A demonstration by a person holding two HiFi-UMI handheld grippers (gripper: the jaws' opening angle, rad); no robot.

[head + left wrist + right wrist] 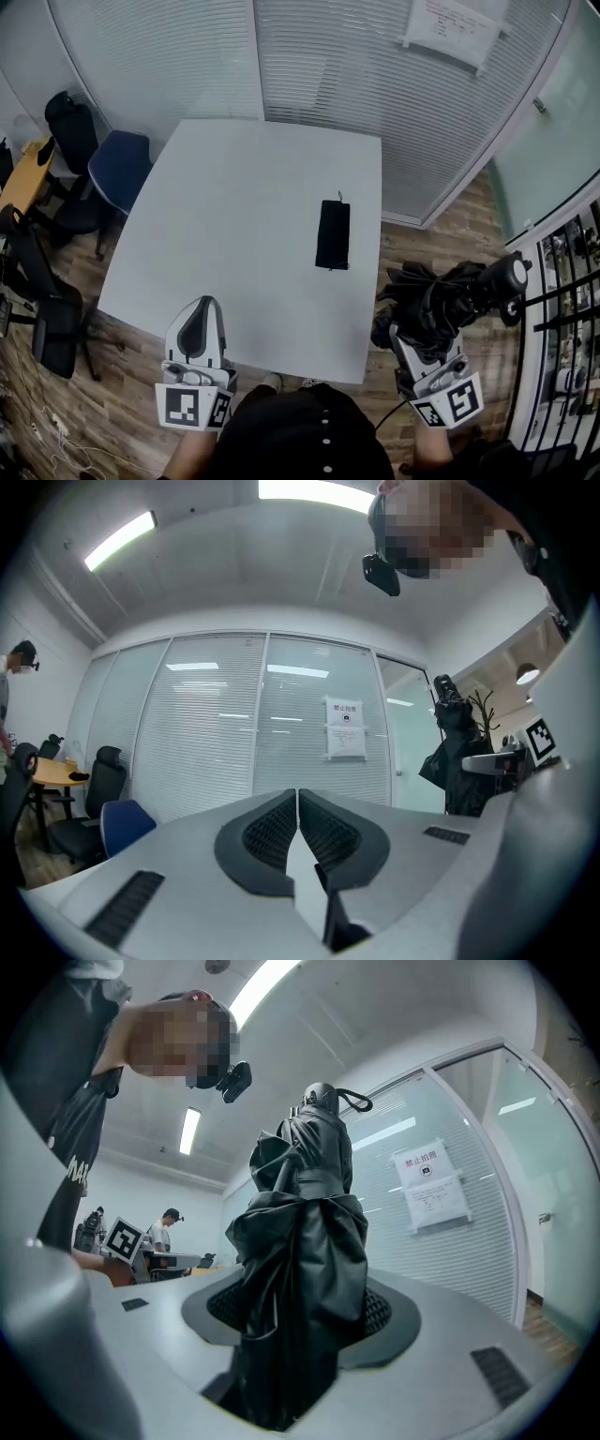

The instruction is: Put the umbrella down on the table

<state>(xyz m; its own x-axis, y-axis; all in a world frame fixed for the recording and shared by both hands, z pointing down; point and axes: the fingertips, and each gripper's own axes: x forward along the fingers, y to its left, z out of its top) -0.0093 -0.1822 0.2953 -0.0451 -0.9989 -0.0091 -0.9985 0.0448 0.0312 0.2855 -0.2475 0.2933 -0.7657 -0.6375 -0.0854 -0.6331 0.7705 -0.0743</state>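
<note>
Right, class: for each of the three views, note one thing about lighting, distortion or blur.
Head view: even light, blinds bowed by the lens. Left gripper view: fisheye, dark corners, a ceiling strip light glaring. Right gripper view: the black umbrella fills the middle, dark, little detail.

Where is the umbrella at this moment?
In the head view, lower right: the folded black umbrella is clamped in the right gripper, beyond the right edge of the table, above the wooden floor, near the black pouch.
</note>
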